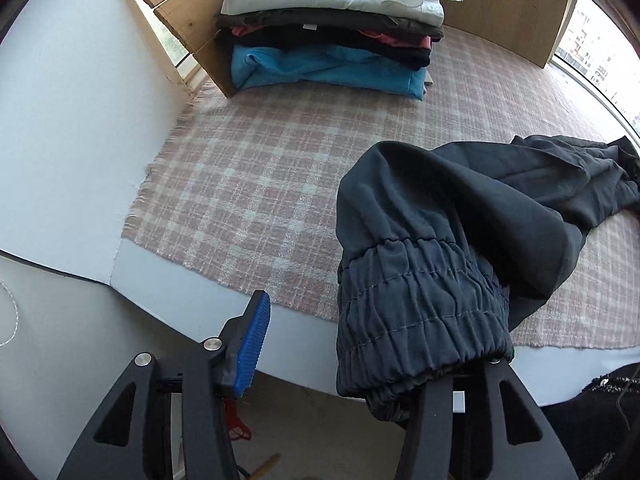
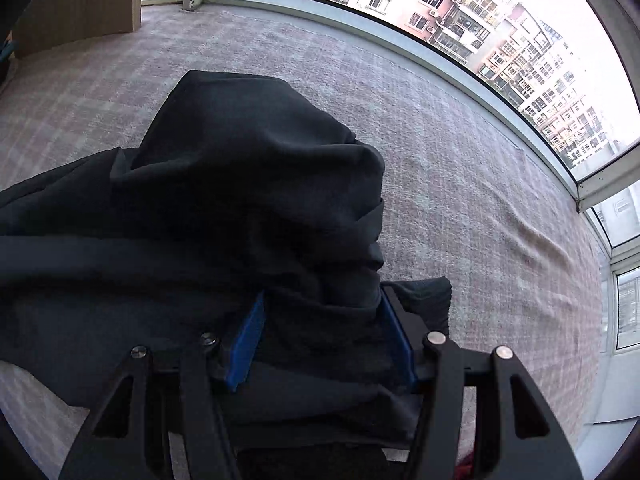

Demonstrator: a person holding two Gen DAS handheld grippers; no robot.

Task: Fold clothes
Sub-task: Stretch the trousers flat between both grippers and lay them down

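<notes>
A dark garment (image 1: 460, 208) with a gathered elastic band lies crumpled on the plaid blanket (image 1: 260, 184). In the left wrist view my left gripper (image 1: 320, 316) stands open over the blanket's near edge. Its left blue pad (image 1: 252, 344) is bare, and the elastic band hangs over the other finger and hides it. In the right wrist view the dark garment (image 2: 240, 200) is heaped in front of my right gripper (image 2: 322, 320). A thick bunch of it fills the gap between both blue pads, and a fold wraps around the right finger.
A stack of folded clothes (image 1: 332, 32), white on top and blue at the bottom, sits at the back against a wooden board (image 1: 500, 0). A white table surface (image 1: 60, 140) borders the blanket on the left. A curved window (image 2: 480, 20) runs along the far right side.
</notes>
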